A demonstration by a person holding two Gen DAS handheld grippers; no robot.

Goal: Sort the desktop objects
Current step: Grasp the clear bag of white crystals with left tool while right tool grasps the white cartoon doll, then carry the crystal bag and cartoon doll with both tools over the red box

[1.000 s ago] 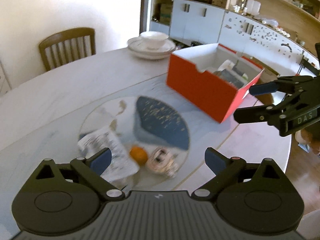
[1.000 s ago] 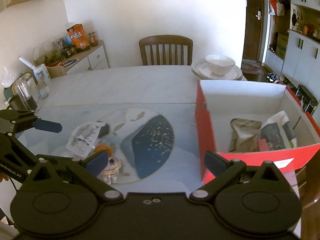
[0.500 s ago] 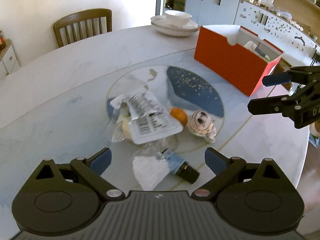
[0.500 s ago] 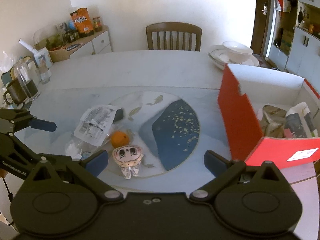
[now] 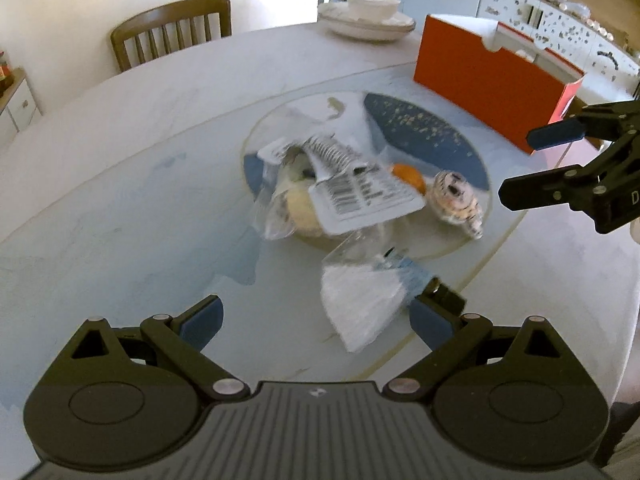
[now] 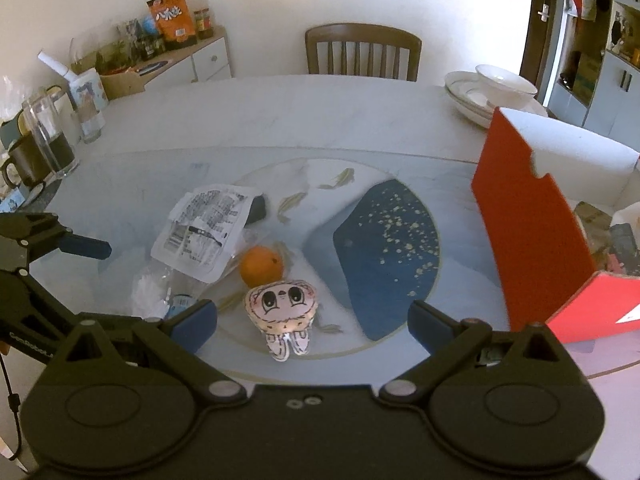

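A: Where do the two grippers stand?

B: Both are spread wide and empty. The left gripper (image 5: 314,320) hangs low over a crumpled clear bag (image 5: 360,300) with a small dark-capped bottle (image 5: 434,290) beside it. The right gripper (image 6: 312,320) faces a small plush doll (image 6: 284,312) lying between its open fingers, though I judge it is above the doll, not touching.

A: And the rest of the clutter?

B: It sits bunched on the painted glass turntable (image 6: 396,240) in the middle of the round table (image 6: 280,116). An orange (image 6: 261,265) touches the doll's head. Behind it, a white printed packet (image 6: 202,232) rests on another clear bag; what that bag contains I cannot tell for sure.

A: Where do the things go?

B: Most likely into the red box (image 6: 532,236), standing open at the right edge of the table. It already holds some packets, so part of the sorting looks done. Its open top lets things be dropped straight in.

A: Why approach with the jaws that wide?

B: My guess: the doll is soft and broad, and the bag has no firm shape, so a wide opening gives room to close round either. The left view is blurred, so finer detail there is lost.

A: Any risk?

B: The orange could roll if the doll is nudged.
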